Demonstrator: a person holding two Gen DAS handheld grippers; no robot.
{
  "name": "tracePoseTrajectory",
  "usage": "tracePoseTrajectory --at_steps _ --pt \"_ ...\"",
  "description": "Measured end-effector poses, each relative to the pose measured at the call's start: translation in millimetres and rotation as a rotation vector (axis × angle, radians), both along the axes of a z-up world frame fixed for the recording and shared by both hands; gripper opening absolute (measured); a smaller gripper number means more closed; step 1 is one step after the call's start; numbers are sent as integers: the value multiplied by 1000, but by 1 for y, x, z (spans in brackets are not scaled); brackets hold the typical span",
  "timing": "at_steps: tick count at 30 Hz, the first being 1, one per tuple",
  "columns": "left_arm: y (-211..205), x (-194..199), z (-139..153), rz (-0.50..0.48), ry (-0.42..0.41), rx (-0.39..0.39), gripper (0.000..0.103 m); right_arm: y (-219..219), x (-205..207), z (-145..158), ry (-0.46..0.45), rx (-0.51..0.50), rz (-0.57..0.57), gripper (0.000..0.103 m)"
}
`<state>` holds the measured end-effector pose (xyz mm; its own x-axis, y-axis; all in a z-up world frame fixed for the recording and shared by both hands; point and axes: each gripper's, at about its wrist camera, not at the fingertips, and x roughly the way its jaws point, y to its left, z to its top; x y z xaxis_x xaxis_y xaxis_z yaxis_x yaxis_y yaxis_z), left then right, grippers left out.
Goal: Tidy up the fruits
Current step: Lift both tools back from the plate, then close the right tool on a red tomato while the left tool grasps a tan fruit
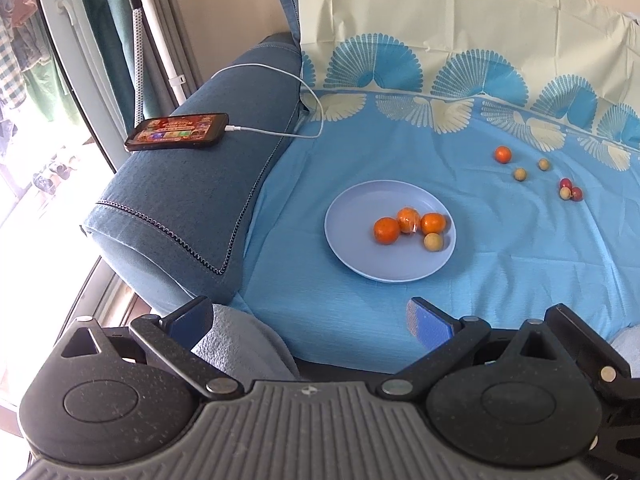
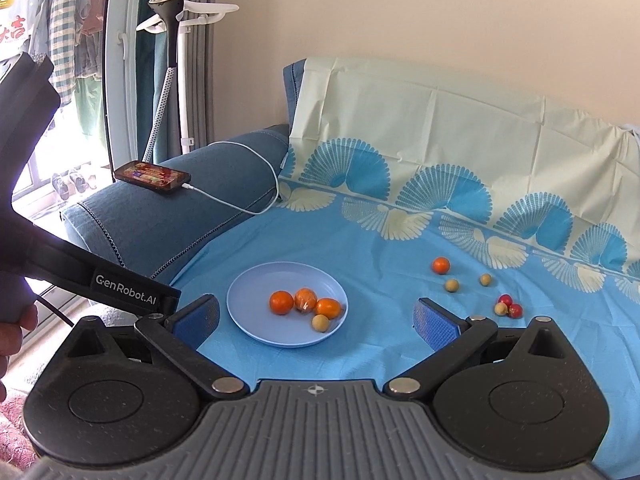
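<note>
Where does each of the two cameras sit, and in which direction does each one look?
Left wrist view: sits on the left gripper, low at the sofa's front edge, looking along its open fingers at the blue plate; only its own fingers show.
Right wrist view: sits on the right gripper, higher and further back, facing the same plate; the left gripper's body and a hand show at left.
Shared: plate, loose orange, phone on the armrest.
</note>
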<state>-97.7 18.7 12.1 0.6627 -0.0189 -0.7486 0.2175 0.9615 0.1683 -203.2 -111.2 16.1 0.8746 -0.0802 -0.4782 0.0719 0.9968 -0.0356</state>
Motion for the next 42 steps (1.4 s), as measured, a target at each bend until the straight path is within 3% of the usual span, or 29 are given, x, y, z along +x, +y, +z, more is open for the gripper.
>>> tracePoseTrajectory --at_steps 13,20,25,34,38,42 --pt "-36 37 -22 -66 65 48 103 -27 12 -18 21 51 -92 102" --pt "-90 81 -28 -115 103 6 103 -85 25 -39 38 98 -258 102" --pt "-157 120 -42 -162 104 -19 103 -152 46 -62 31 77 -439 102" --pt "-296 209 -109 -222 122 -20 103 -299 122 -140 110 61 -665 102" --pt "-345 248 -150 -235 169 -12 103 -350 160 -183 181 74 -671 102" --pt "-387 280 -184 -253 184 -5 103 -380 198 -215 225 69 -600 102"
